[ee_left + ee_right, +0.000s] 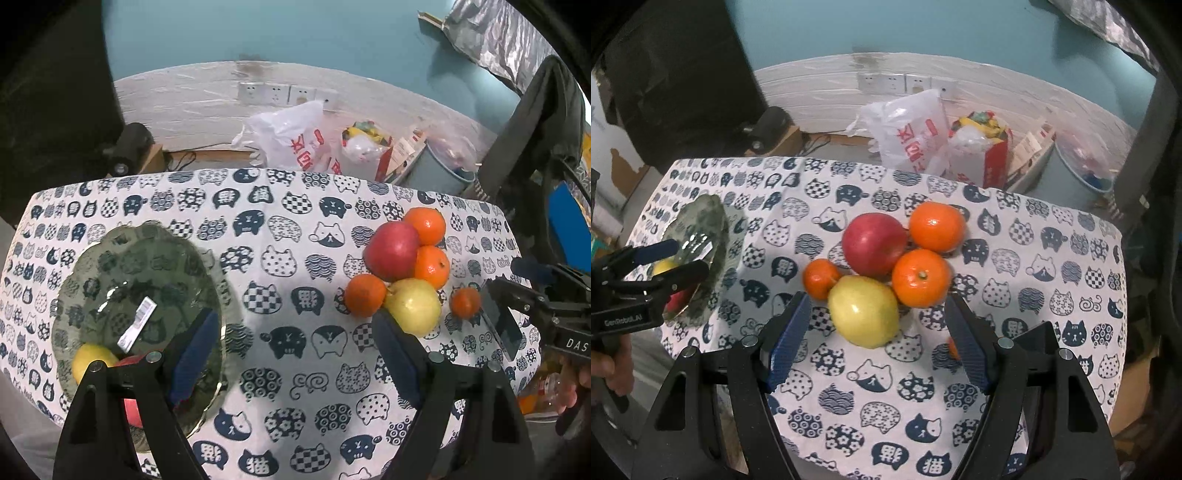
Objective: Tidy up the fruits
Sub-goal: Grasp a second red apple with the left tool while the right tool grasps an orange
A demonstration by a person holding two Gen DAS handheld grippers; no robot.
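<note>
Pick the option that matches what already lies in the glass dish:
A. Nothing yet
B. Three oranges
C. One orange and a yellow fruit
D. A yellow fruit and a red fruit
D: in the left wrist view the glass dish holds a yellow fruit and a red fruit partly hidden behind the open left claw, while every orange remains on the tablecloth.

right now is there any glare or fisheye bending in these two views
Left wrist view: glare on the glass plate around its sticker, and the table edge bows strongly. Right wrist view: highlights on the yellow apple and oranges, black vignette in the corners, the plate's centre gleams.
</note>
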